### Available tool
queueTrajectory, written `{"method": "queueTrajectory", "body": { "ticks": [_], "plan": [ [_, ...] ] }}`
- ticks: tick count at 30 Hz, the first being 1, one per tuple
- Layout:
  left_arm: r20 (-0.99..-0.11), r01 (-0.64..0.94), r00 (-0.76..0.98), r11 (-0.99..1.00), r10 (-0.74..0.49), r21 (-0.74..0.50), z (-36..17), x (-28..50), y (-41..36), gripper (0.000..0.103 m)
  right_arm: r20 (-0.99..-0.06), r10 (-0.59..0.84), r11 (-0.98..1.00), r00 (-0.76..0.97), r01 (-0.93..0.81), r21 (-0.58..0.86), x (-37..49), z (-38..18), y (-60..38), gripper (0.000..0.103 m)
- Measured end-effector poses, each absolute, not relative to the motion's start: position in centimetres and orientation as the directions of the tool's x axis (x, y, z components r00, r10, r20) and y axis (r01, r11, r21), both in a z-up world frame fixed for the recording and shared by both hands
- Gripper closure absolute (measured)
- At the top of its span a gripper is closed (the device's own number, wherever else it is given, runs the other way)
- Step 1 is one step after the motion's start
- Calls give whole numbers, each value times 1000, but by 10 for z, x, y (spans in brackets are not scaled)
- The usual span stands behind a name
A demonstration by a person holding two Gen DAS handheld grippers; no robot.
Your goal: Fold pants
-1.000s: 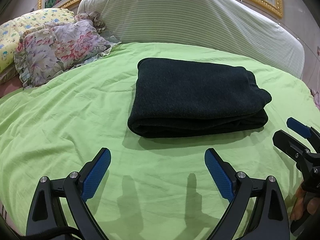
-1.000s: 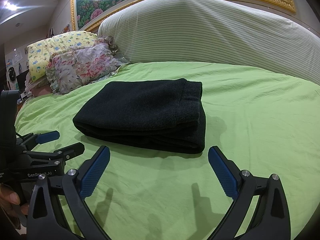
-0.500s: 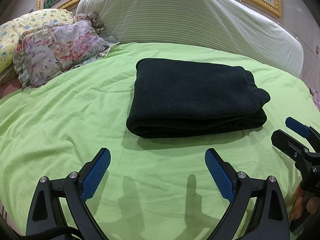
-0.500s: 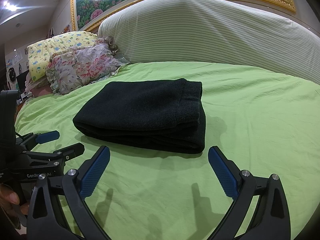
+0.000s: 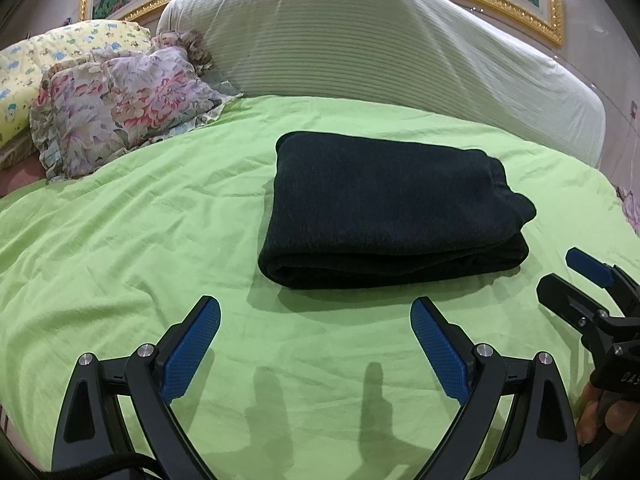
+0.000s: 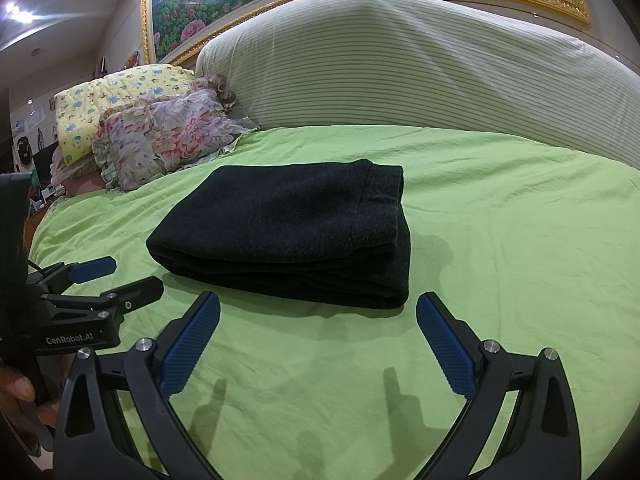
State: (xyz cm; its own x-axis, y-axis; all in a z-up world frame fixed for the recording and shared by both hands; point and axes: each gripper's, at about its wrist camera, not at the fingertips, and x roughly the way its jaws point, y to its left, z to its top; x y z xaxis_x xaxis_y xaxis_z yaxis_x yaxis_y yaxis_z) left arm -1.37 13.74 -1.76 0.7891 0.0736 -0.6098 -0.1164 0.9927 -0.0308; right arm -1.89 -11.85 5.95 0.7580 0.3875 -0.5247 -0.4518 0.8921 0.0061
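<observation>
Folded pants (image 5: 384, 208) on the bed (image 5: 120, 264) (green sheet).
Left gripper (image 5: 316, 340) and right gripper (image 6: 318, 336) hover just in front of the pants, both spread wide and grasping nothing; floral pillow (image 5: 116, 108) lies behind.

Bed (image 5: 120, 248) under a creased green sheet (image 6: 500, 240). Folded dark pants (image 5: 384, 208) flat at mid-sheet, in layers. Floral pillow (image 5: 120, 108) at the far left edge, yellow pillow (image 6: 120, 96) behind and touching it. Striped bolster (image 6: 400, 68) along the far side.
</observation>
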Motion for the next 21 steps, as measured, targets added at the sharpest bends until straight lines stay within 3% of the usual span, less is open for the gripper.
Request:
{"method": "queueTrajectory", "body": {
  "ticks": [21],
  "plan": [
    [-599, -86, 799, 996, 59, -17, -14, -12, 131, 7, -501, 400, 900, 767, -432, 56, -16, 68, -127, 4]
  ]
}}
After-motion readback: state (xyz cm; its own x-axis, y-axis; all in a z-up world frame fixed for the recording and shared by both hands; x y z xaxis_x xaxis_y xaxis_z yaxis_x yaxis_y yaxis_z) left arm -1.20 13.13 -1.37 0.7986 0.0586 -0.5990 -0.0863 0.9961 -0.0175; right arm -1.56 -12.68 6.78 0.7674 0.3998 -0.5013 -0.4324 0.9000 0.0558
